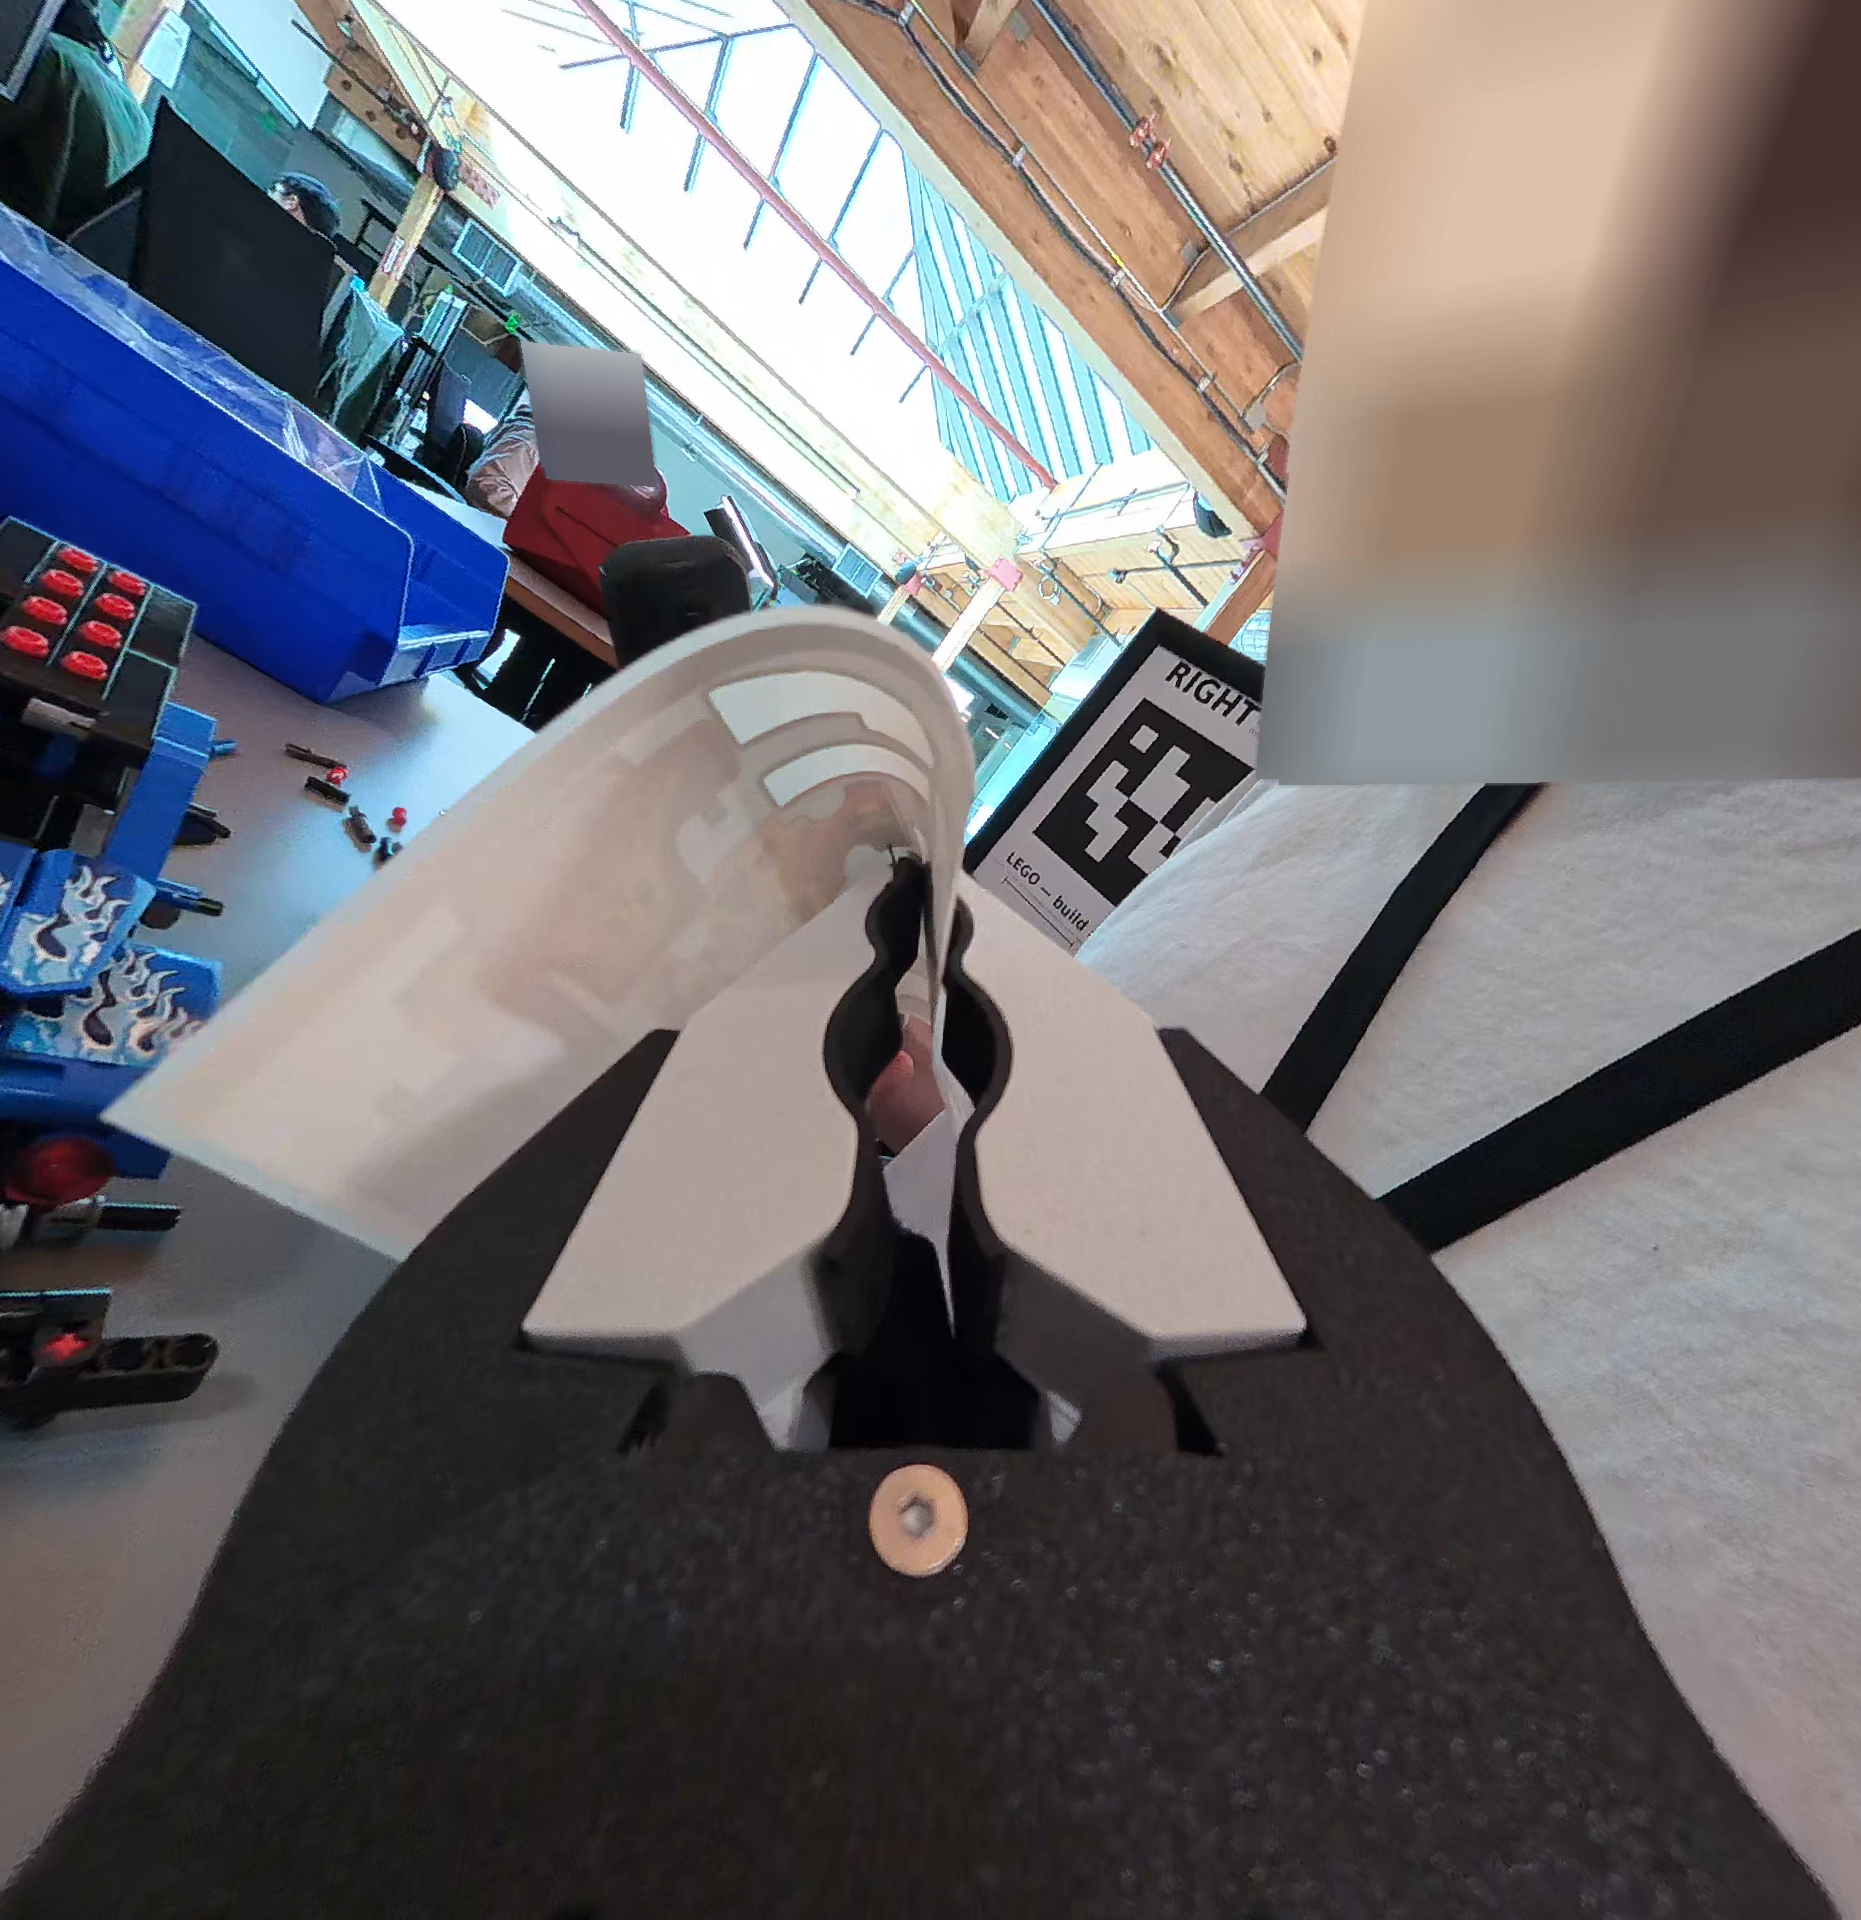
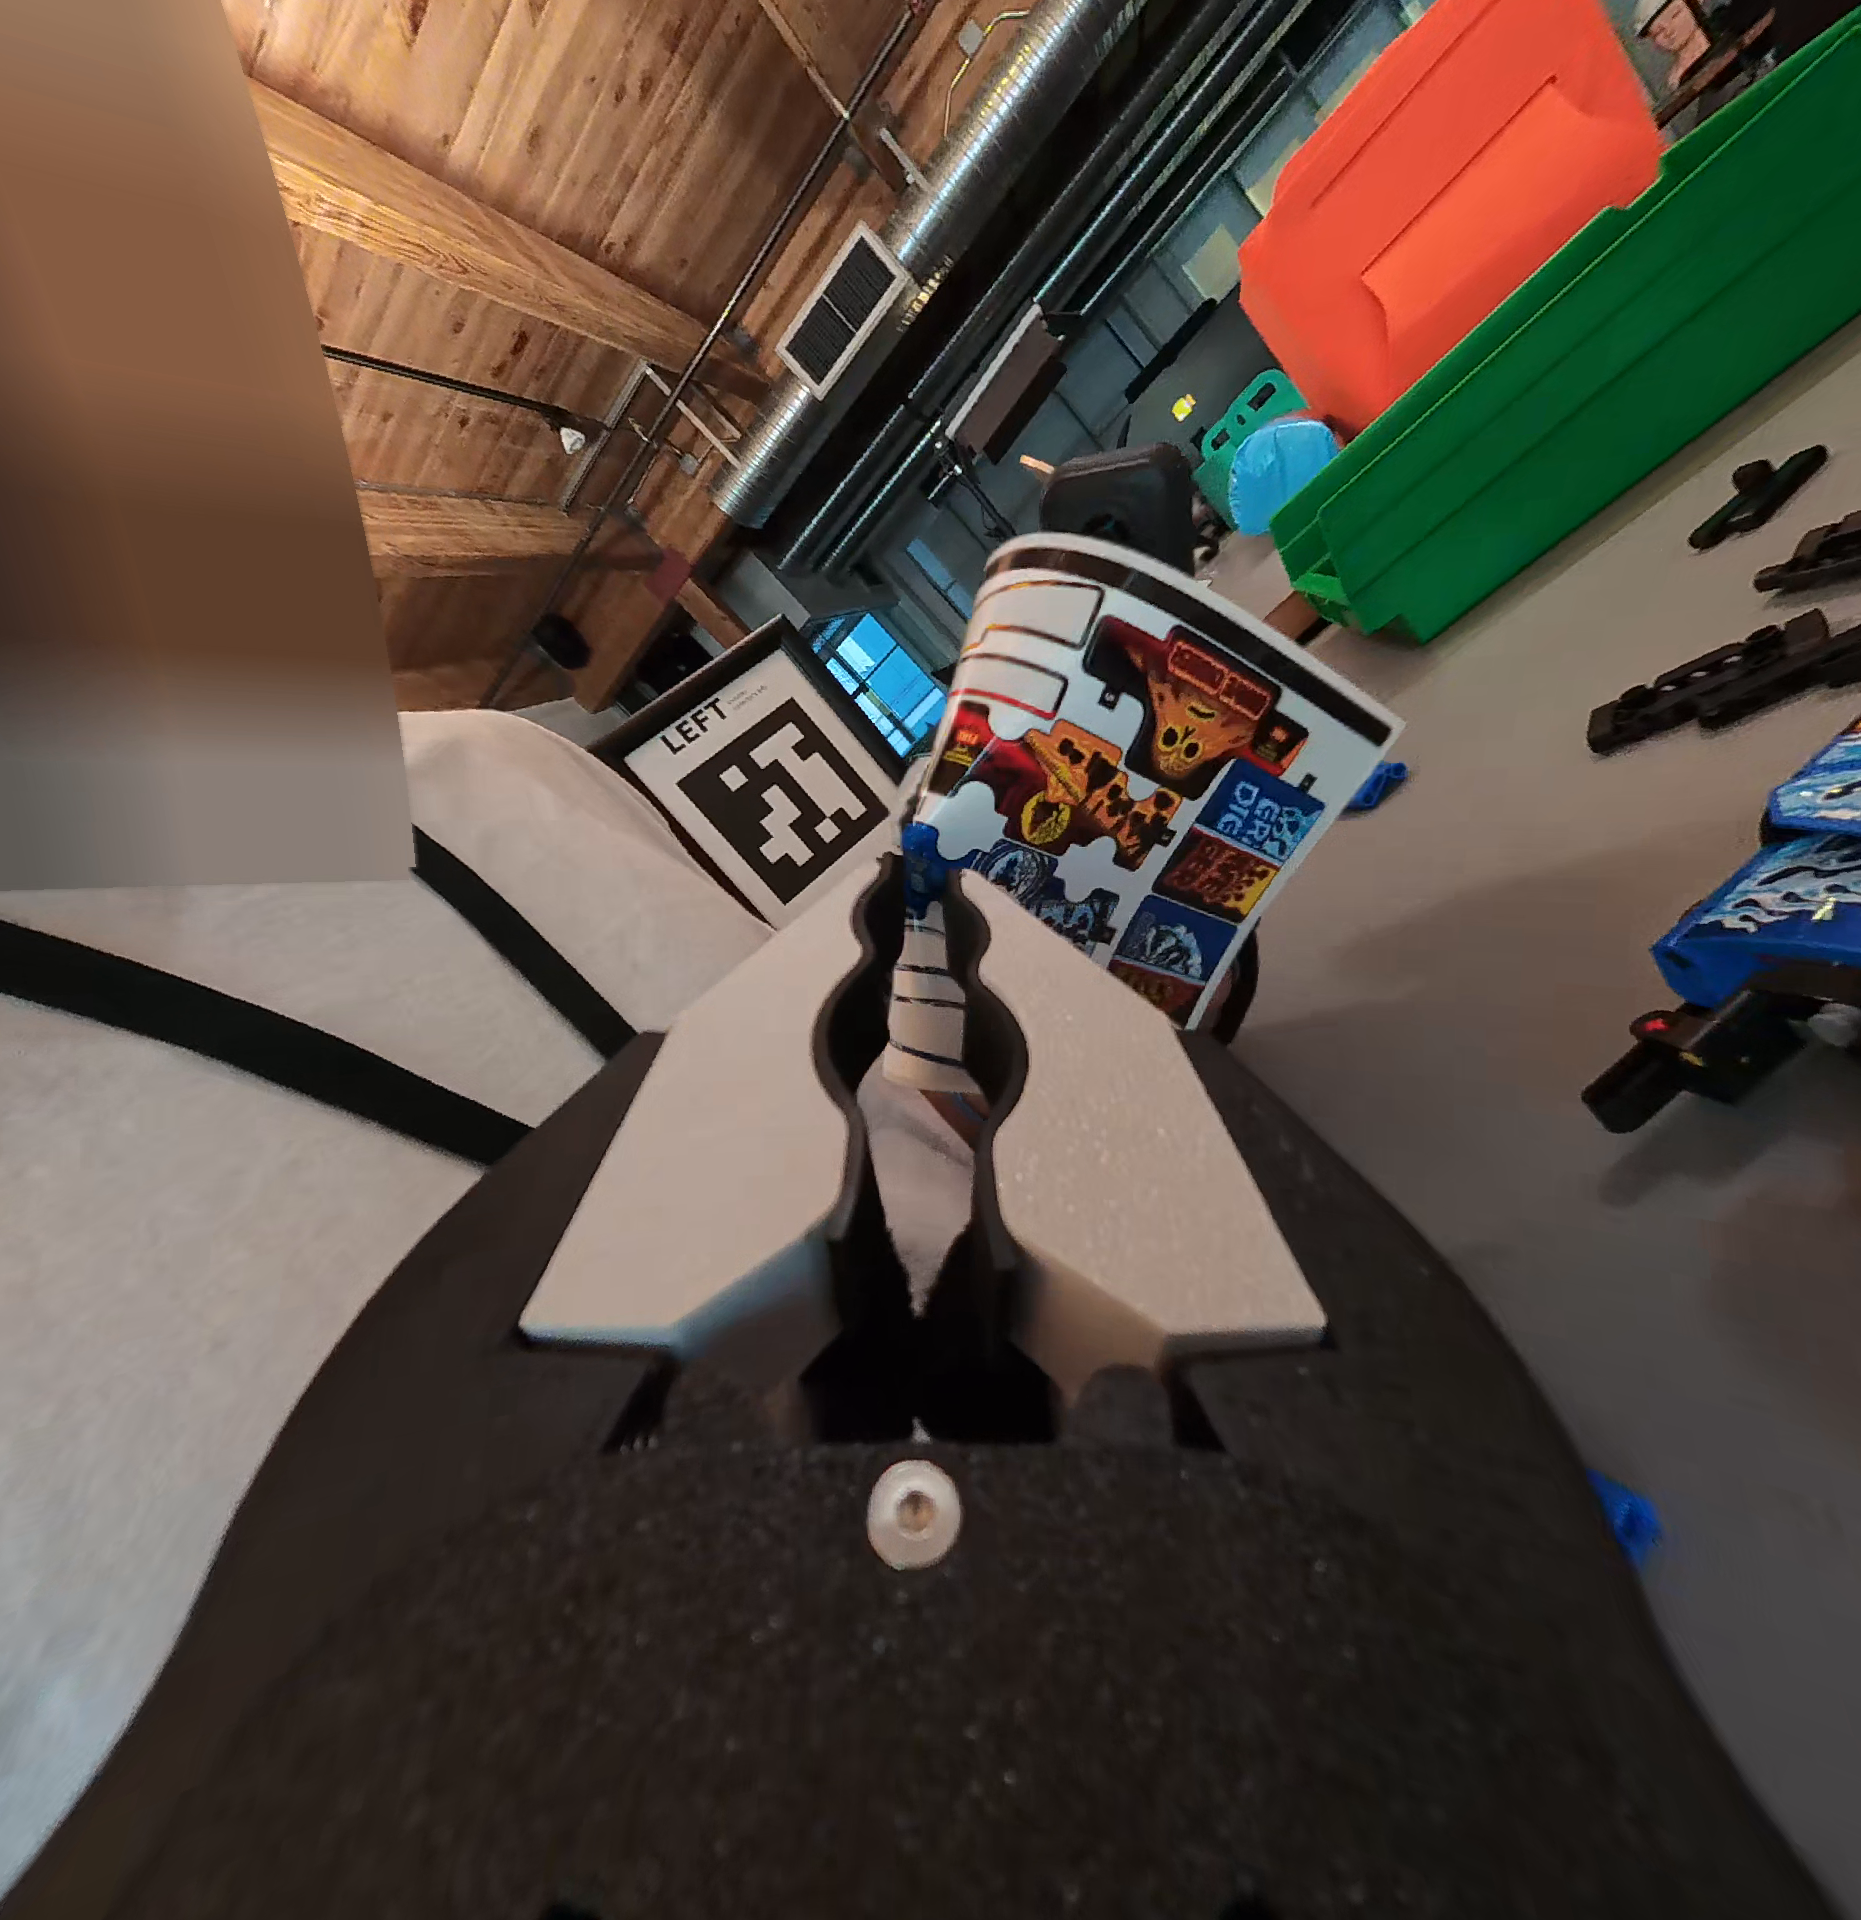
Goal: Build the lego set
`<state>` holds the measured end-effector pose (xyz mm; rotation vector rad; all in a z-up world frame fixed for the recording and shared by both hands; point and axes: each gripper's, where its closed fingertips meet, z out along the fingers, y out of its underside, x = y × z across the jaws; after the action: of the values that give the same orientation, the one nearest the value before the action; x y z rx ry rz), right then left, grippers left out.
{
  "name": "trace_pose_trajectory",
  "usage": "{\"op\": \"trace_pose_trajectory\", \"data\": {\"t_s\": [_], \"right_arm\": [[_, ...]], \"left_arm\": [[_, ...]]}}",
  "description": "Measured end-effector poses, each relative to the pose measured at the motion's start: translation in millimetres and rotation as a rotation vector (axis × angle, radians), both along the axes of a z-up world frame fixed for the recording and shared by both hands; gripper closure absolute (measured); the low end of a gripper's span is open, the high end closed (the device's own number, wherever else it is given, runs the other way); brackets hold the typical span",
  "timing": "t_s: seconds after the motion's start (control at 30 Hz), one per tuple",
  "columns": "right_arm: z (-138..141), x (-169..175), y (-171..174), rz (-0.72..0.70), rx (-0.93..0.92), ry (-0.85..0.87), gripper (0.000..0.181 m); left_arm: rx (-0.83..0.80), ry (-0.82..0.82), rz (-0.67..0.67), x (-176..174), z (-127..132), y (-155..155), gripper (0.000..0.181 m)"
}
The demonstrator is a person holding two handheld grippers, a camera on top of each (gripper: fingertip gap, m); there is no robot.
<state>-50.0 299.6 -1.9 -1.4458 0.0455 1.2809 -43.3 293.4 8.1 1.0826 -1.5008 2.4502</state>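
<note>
while both the left gripper [image 1: 921, 894] and right gripper [image 2: 921, 883] pinch the sticker sheet [image 2: 1144, 790], peeling a decal seems underway; next comes a slow, steady pull.

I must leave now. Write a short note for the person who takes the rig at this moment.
Left tool: shut on the sticker sheet; you see its white back, curled over.
Right tool: shut on the same sheet at its printed side. It looks like a sticker is being peeled, but I cannot tell.
The blue model stands on the table; loose black parts lie near the green bin.
Done: model partly built, some flame stickers on.
Left: remaining stickers and loose parts.
</note>
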Motion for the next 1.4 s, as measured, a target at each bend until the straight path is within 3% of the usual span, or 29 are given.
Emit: {"op": "trace_pose_trajectory", "data": {"t_s": [0.4, 0.7, 1.4], "right_arm": [[-1, -6, -3, 0.023, 0.008, -0.028, 0.178], [-2, -1, -3, -0.015, 0.001, -0.047, 0.181], [-14, 59, -3, -0.278, -0.127, -0.225, 0.181]], "left_arm": [[0.114, -0.033, -0.01, -8, -3, -2, 0.181], [0.097, -0.03, 0.0, -10, -3, 1, 0.181], [0.01, 0.12, 0.105, -15, -22, 40, 0.181]]}}
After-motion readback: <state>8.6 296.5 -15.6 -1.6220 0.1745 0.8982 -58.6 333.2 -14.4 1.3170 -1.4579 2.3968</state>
